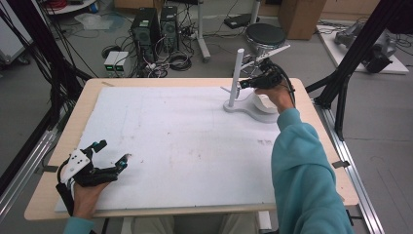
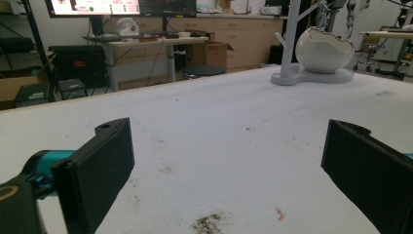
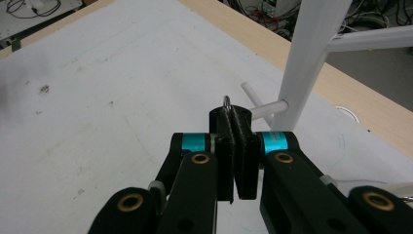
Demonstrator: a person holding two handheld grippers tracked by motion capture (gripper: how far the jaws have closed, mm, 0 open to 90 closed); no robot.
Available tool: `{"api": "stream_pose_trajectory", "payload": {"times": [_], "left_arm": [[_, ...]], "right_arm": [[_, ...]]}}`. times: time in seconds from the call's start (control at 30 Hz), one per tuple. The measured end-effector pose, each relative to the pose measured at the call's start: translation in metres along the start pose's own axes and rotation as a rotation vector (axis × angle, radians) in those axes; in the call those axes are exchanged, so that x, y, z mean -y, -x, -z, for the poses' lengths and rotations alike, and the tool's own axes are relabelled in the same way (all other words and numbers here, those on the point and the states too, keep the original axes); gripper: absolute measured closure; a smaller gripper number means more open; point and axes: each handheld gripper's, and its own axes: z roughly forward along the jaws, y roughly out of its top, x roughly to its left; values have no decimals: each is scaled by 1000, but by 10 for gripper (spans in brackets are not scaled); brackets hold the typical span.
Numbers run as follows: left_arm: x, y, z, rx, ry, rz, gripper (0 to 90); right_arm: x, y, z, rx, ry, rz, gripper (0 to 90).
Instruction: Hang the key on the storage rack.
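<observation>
Surface: light wooden table (image 1: 58, 146) topped by white foam sheet (image 1: 180, 146), scuffed; dark crumb patch and small red fleck near front edge in left gripper view.
Room: grey floor behind table; two black computer towers (image 1: 155, 27) amid tangled cables; round black stool (image 1: 265, 35) beyond far edge; cardboard box (image 1: 302, 17) at back; black frame struts (image 1: 358, 53) at both sides. Desks, wooden cabinets and a monitor (image 2: 122, 6) far off in left gripper view.
Stand: white plastic tree-shaped stand (image 1: 236, 73) with upright post and thin side pegs, on flat white base, at far right of foam sheet.
Container: white eggshell-shaped bowl with jagged rim (image 2: 324, 48), on stand's base just beside post; contents hidden from every view.
Right gripper (image 3: 235, 141): held in person's teal-sleeved hand beside post, above base; black jaws pressed together on small silver metal ring (image 3: 227, 101), ring's top poking out above pads.
Ring position: just beside short horizontal peg (image 3: 270, 108) of stand, near peg's free end; contact with peg unclear.
Left gripper (image 1: 112, 155): resting at near left corner of foam sheet, well apart from stand; jaws spread wide, nothing between them.
</observation>
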Motion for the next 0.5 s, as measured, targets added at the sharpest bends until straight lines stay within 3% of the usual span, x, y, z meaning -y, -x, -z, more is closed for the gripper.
{"api": "stream_pose_trajectory", "payload": {"times": [0.5], "left_arm": [[0, 0, 0, -1, 1, 0, 56]], "right_arm": [[3, 10, -4, -13, 16, 2, 890]]}}
